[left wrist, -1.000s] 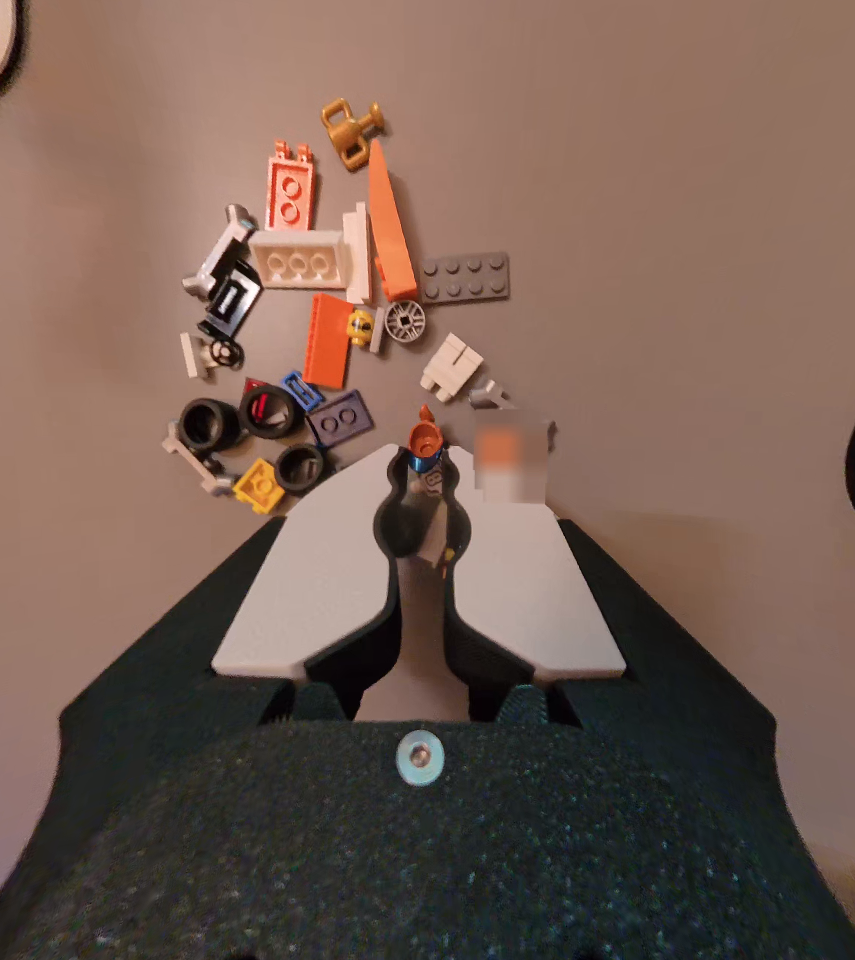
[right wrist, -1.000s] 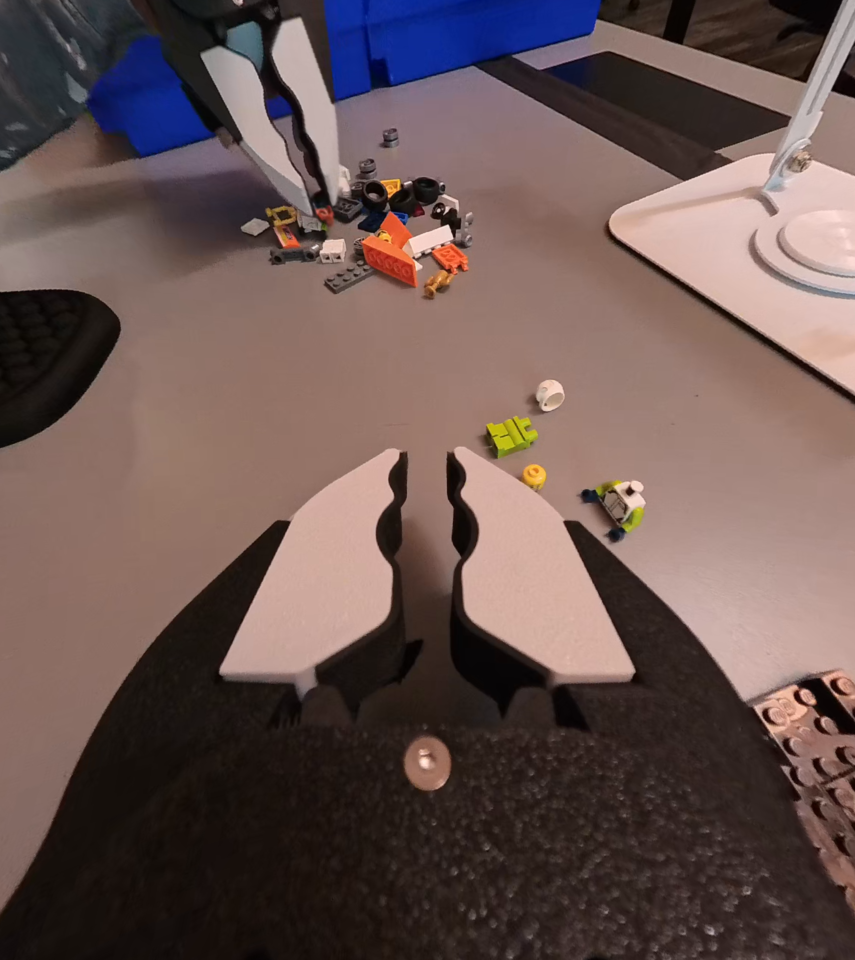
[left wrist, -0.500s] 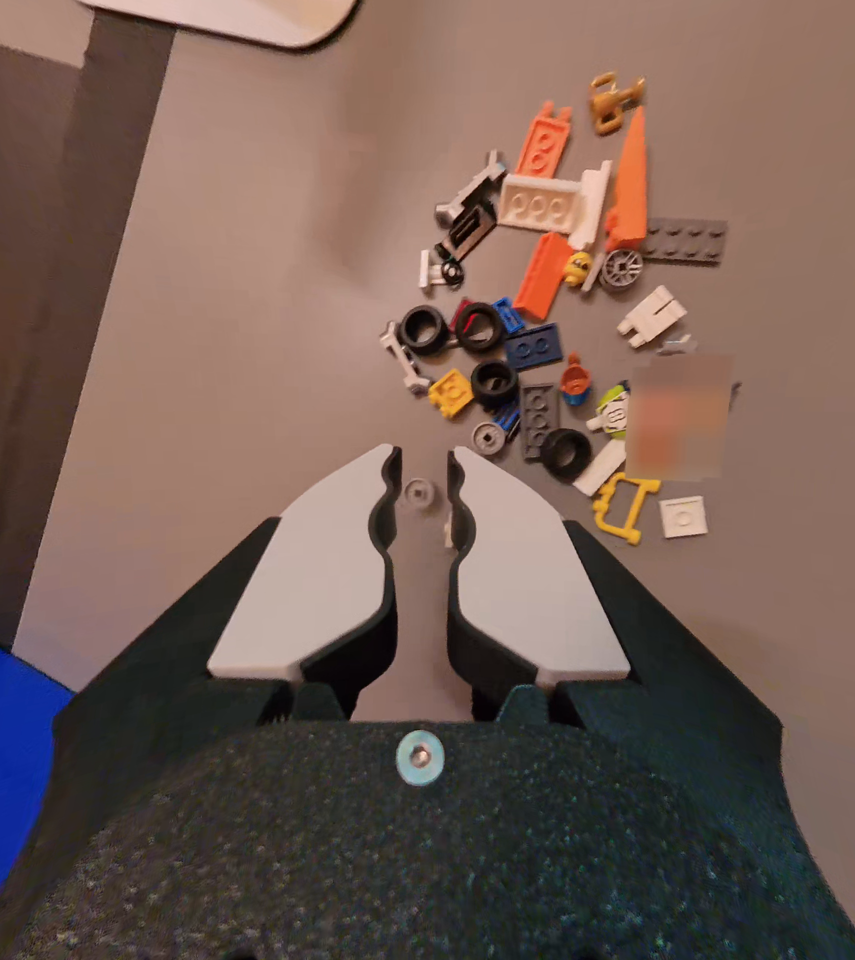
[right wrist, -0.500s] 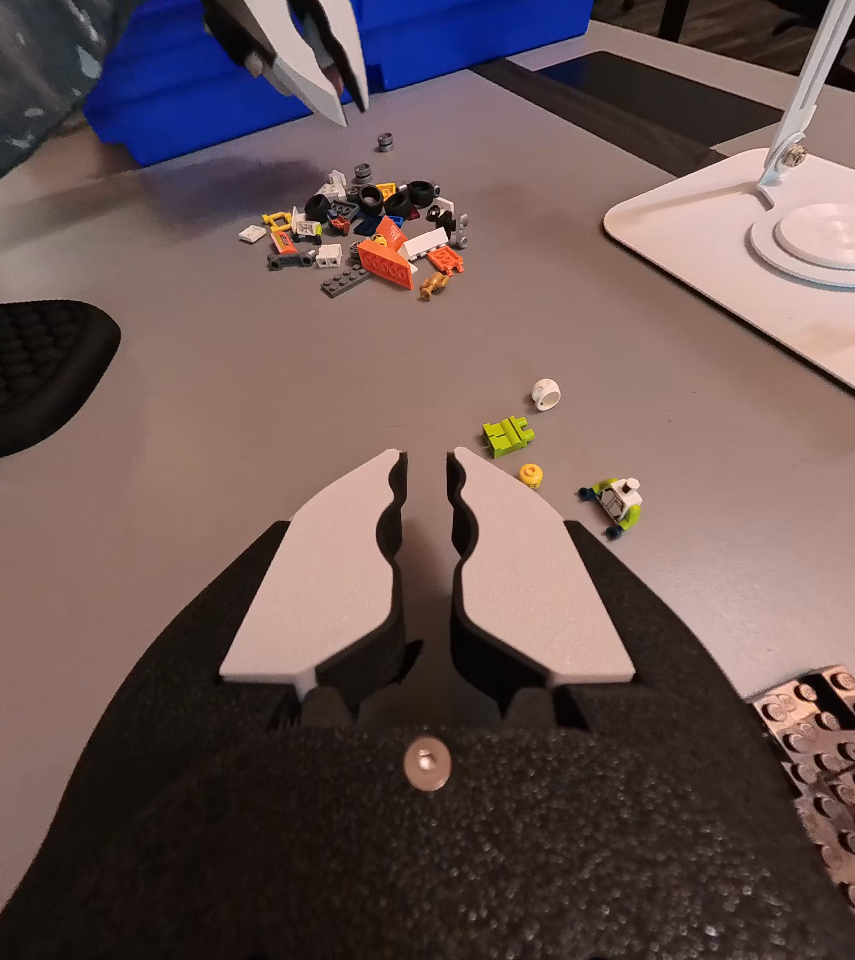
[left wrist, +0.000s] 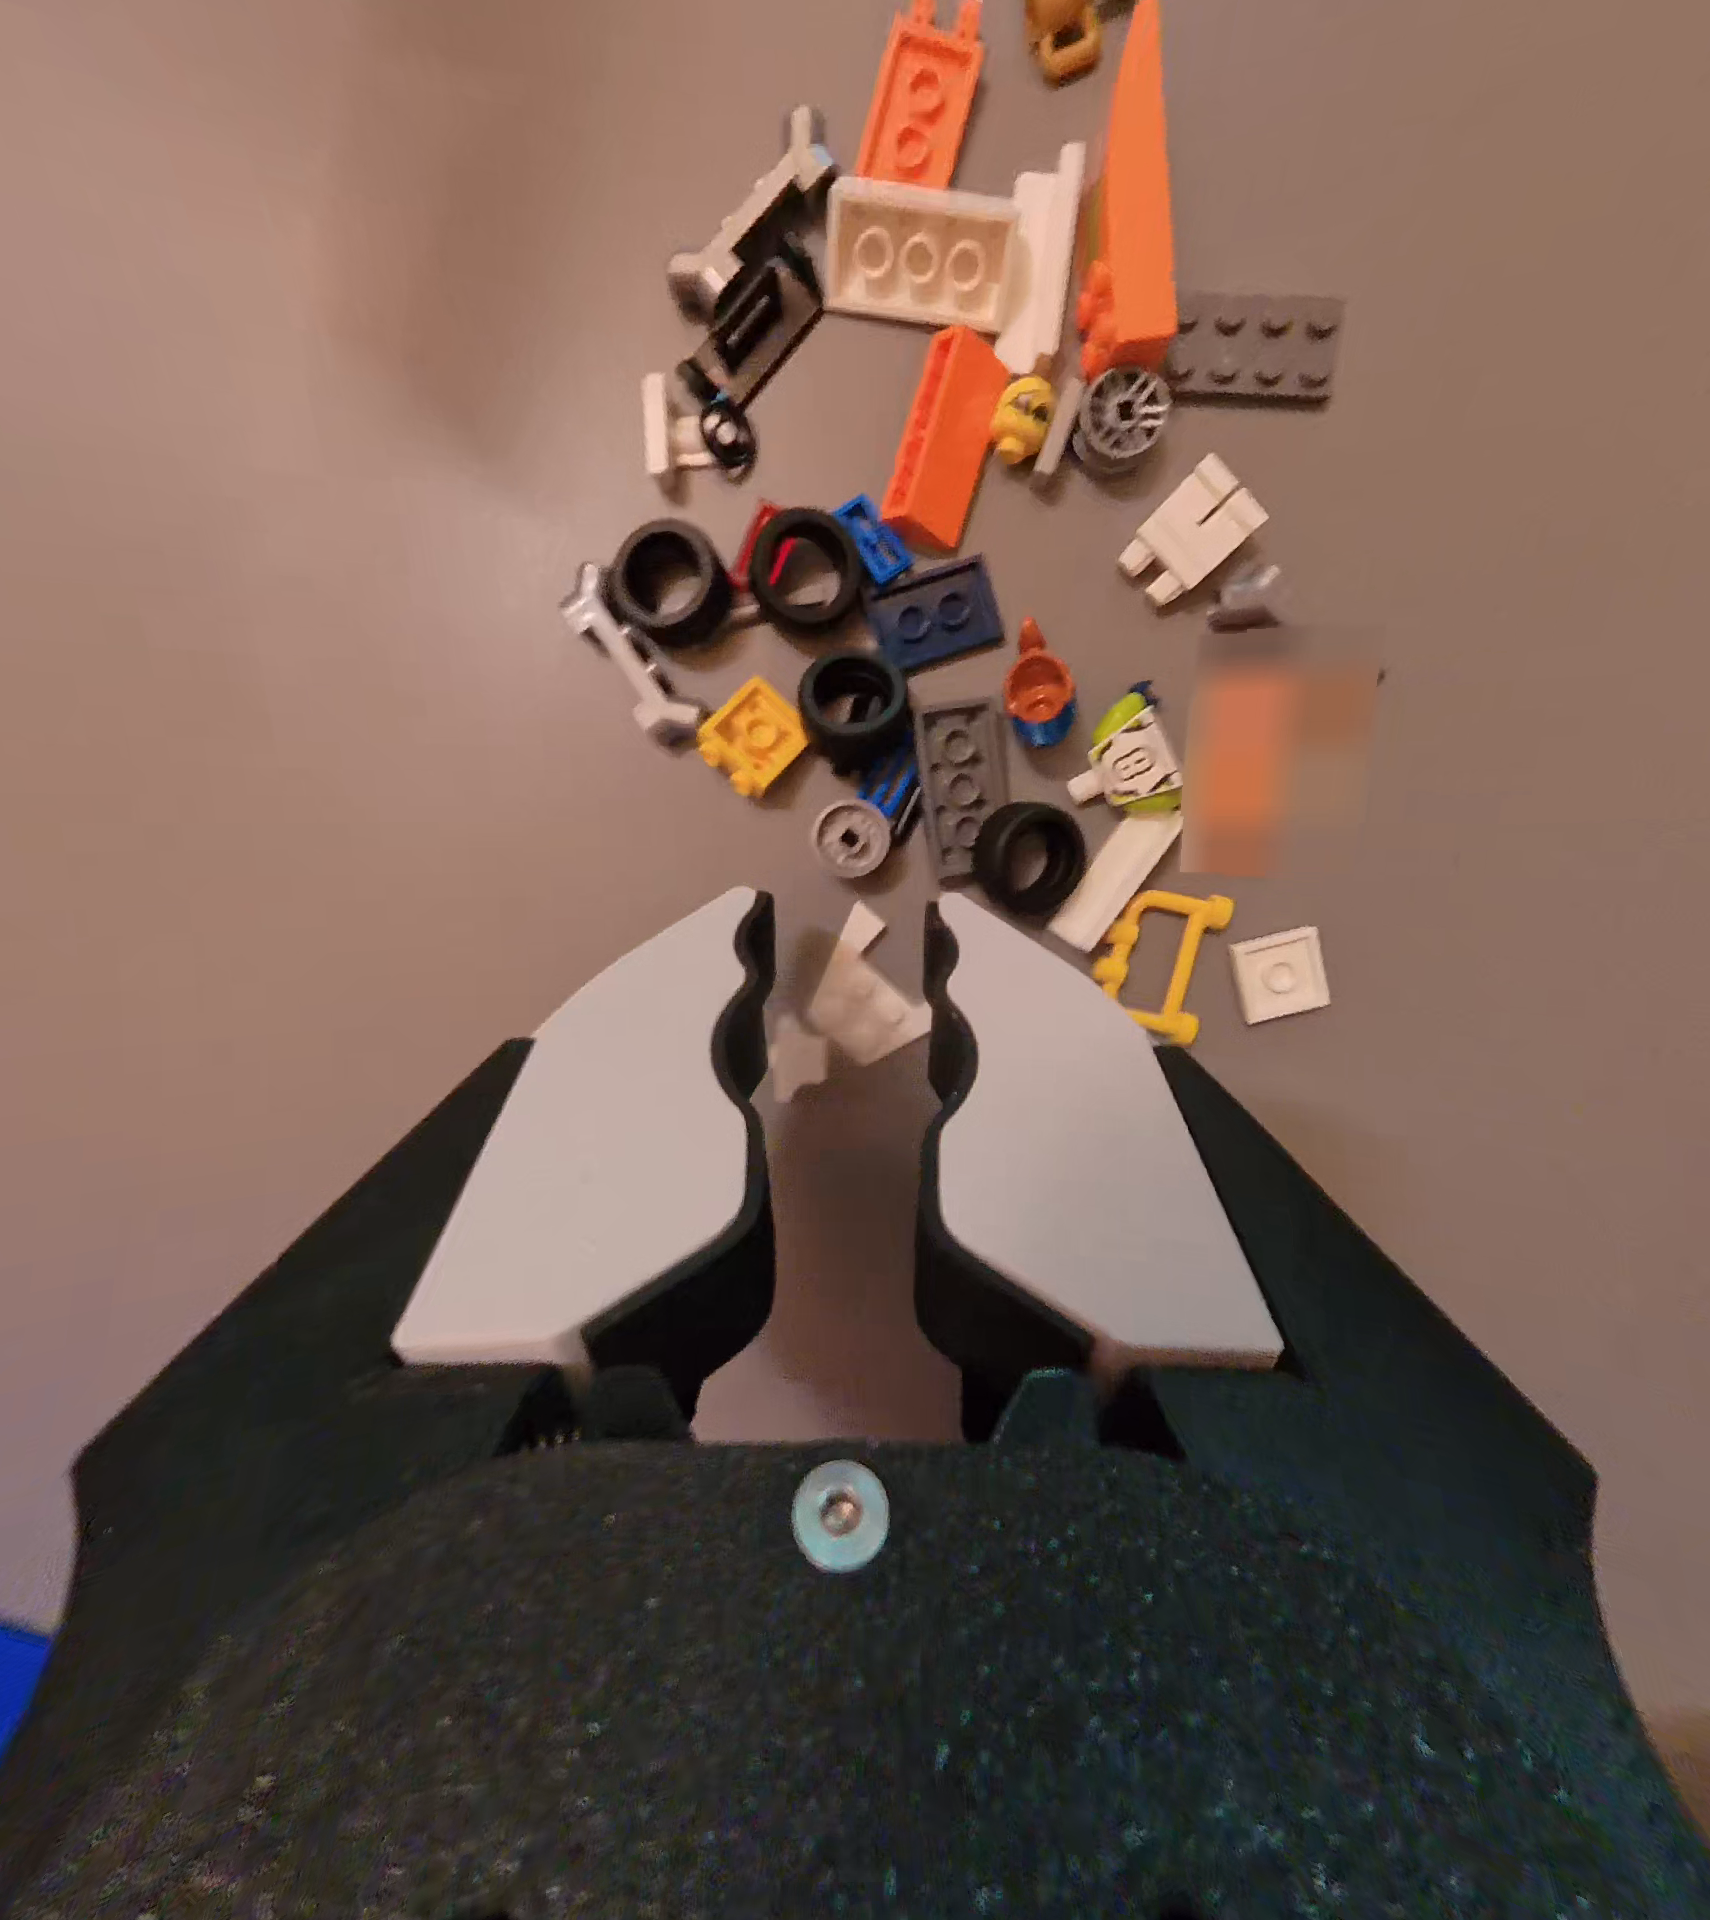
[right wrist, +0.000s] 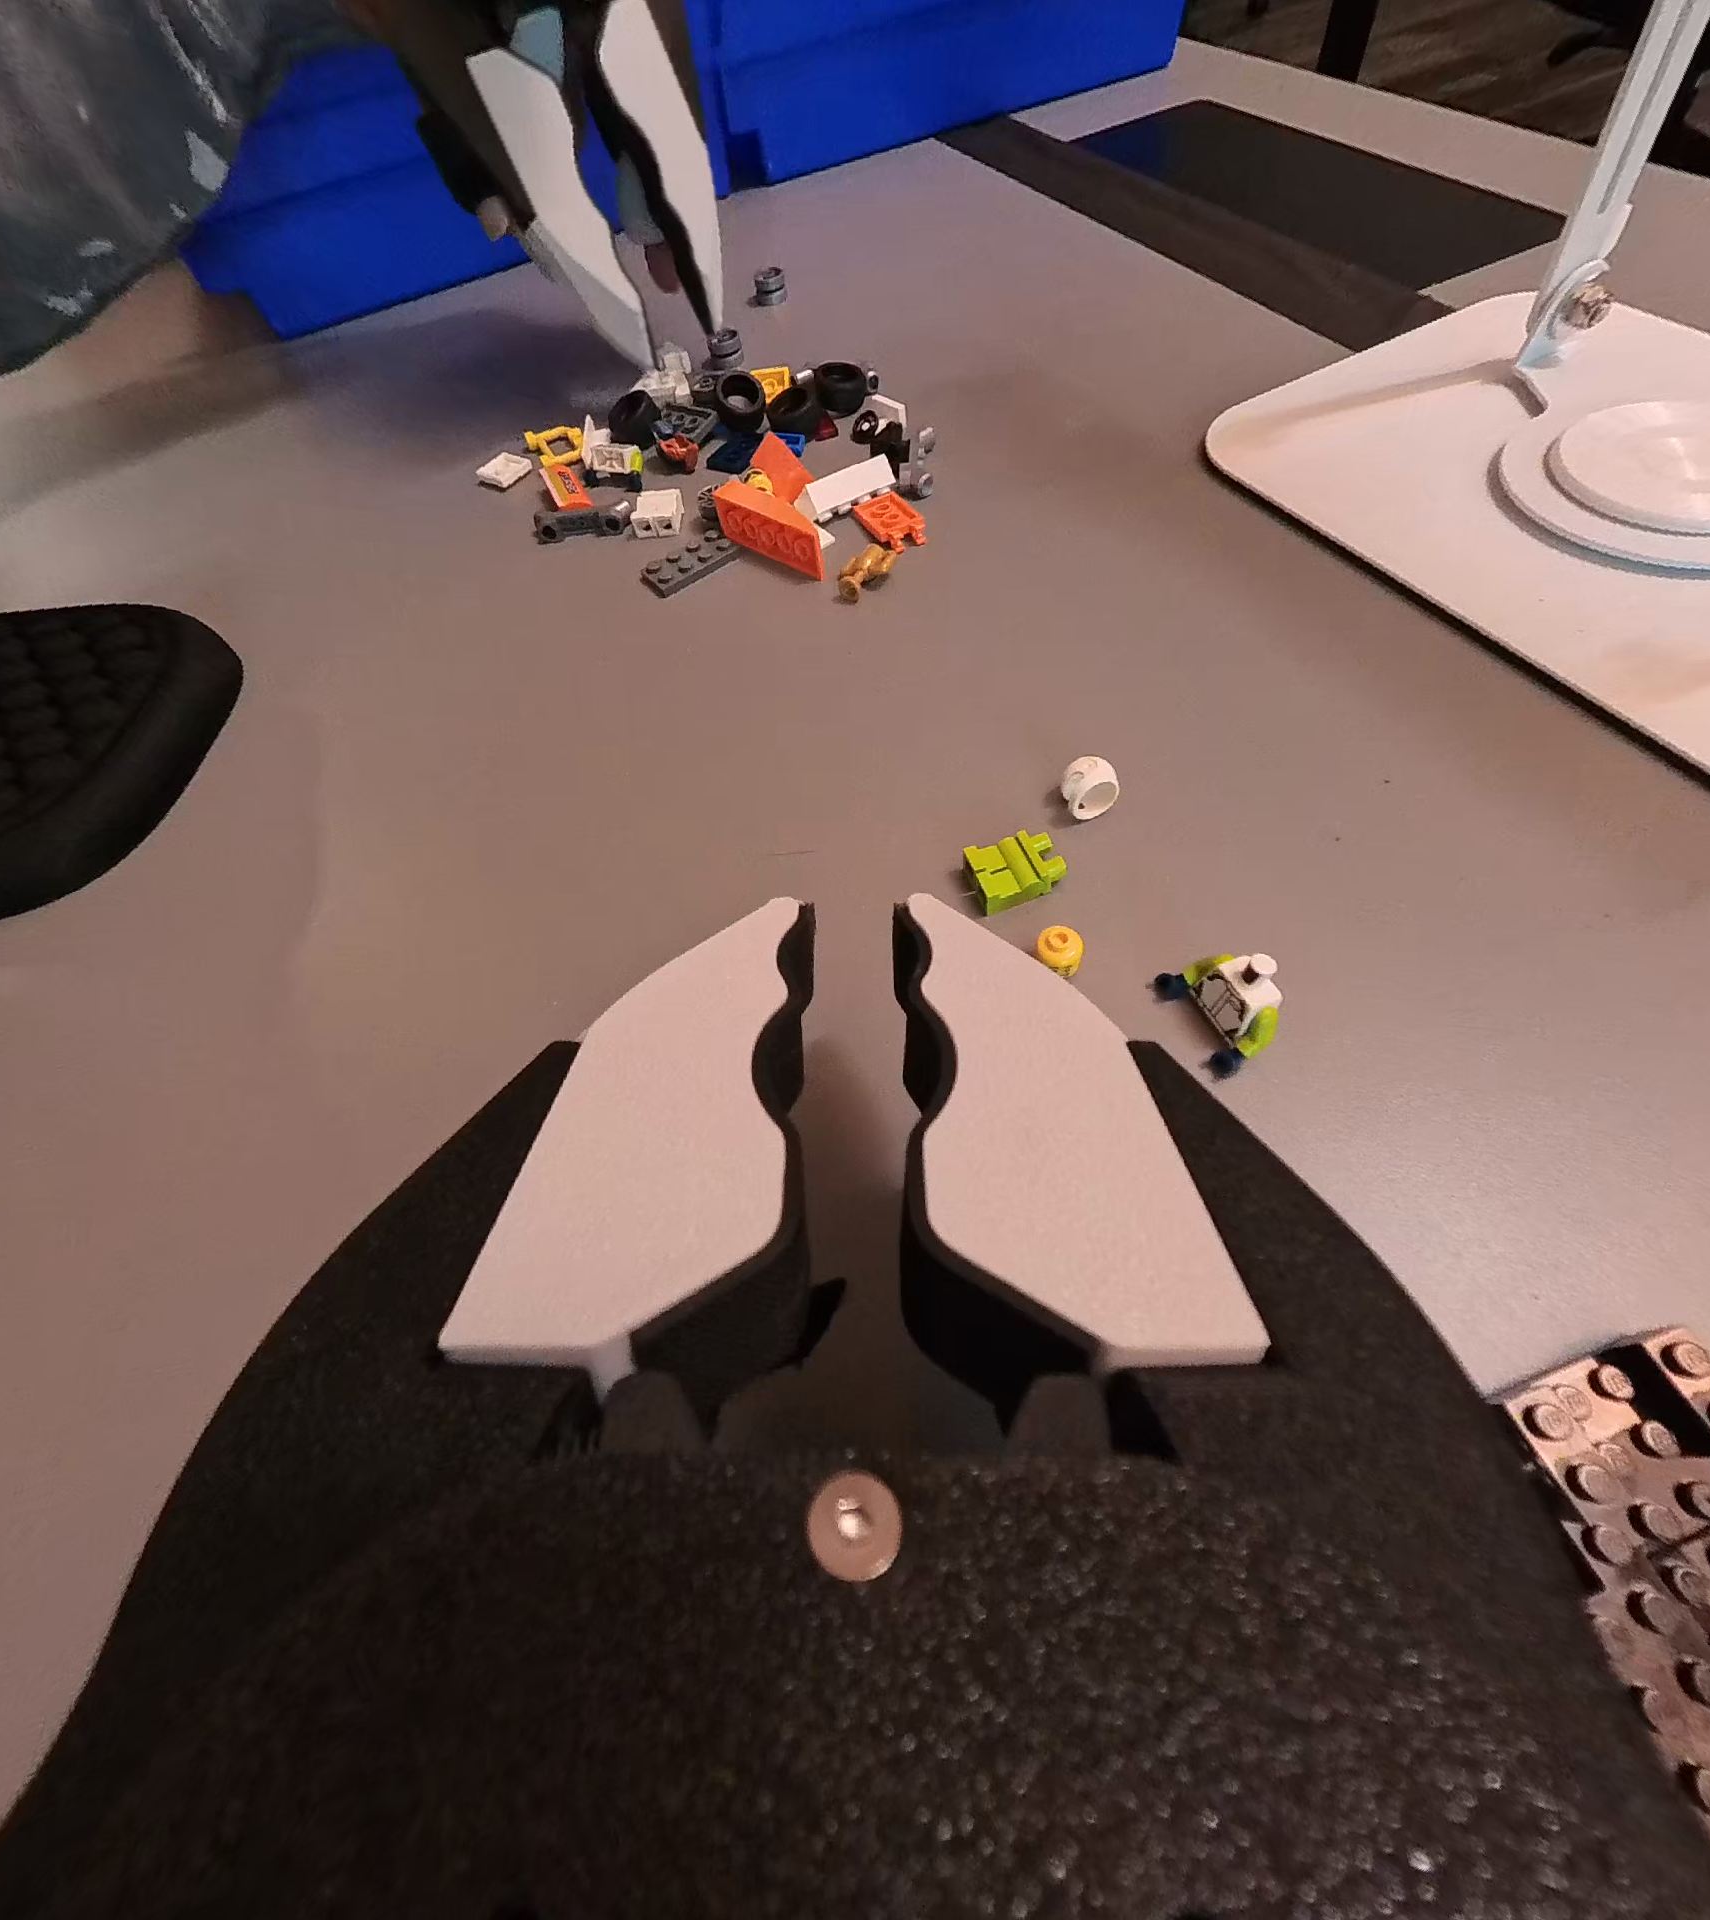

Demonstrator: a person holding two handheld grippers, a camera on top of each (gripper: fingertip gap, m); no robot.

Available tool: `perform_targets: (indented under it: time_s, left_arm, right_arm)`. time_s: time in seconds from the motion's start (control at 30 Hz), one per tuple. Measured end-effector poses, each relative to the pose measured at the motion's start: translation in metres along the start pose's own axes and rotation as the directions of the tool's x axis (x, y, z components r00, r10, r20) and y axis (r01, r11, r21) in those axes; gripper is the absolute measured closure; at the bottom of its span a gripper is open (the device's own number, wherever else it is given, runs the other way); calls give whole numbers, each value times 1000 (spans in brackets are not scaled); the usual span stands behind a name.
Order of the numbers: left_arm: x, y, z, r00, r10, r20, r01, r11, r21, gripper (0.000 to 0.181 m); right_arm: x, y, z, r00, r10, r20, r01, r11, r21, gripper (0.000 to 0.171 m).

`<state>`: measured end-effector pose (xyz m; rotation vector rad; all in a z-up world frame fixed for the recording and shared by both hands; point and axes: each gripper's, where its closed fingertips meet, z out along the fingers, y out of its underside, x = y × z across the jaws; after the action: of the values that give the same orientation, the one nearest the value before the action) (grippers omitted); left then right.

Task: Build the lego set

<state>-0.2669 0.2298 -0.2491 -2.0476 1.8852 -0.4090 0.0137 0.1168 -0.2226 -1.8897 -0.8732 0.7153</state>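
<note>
The left tool (left wrist: pixel 846 914) hangs with its jaws apart over the near edge of the loose lego pile (right wrist: pixel 726 457) on the grey surface (left wrist: pixel 207 623), with a small white piece (left wrist: pixel 856 1003) between its tips. The step in hand seems to be picking this piece, so the next move calls for lowering and closing on it alone. The right tool (right wrist: pixel 853 914) waits released and empty, well apart from the pile.

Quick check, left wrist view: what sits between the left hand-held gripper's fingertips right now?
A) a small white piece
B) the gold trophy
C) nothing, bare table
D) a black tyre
A: the left hand-held gripper is open, and a small white piece lies on the table in the gap between its fingers, not visibly clamped; the nearest black tyre lies beyond the tips.
</note>
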Motion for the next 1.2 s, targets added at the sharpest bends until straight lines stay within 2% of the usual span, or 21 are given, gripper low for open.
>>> perform_targets:
  time_s: [0.17,0.27,0.37,0.43,0.7,0.8,0.93,1.07,1.2]
  left_arm:
    - [19,-16,8,996,33,-77,-29,998,48,152]
    - [22,-16,15,995,57,-83,-56,998,10,150]
    - [21,-16,18,994,75,-74,-76,997,-12,161]
    - [11,-18,14,996,86,-17,-86,996,-4,176]
    - [-17,-19,-18,992,23,122,-30,998,61,176]
    - [-23,-19,-29,988,10,156,-24,996,91,181]
    - [-34,-17,-41,973,-4,229,-19,995,101,180]
    - [-48,-15,-53,954,-41,297,4,992,124,170]
    - [-49,-16,-57,957,-80,277,33,985,169,157]
  right_arm:
    - [0,0,0,1000,2,-2,-2,1000,0,157]
    - [0,0,0,1000,2,-2,-2,1000,-1,157]
    - [1,0,0,1000,4,-1,-4,1000,-1,157]
    - [1,0,0,1000,4,-1,-4,1000,1,157]
    - [0,0,0,1000,-2,0,2,1000,-3,157]
    - [0,1,1,1000,-4,0,4,1000,-5,157]
    - [0,1,1,1000,-5,0,5,1000,-6,157]
    - [-1,1,1,1000,-7,-1,7,1000,-7,157]
    - [-1,1,1,1000,-9,-1,9,1000,-7,157]
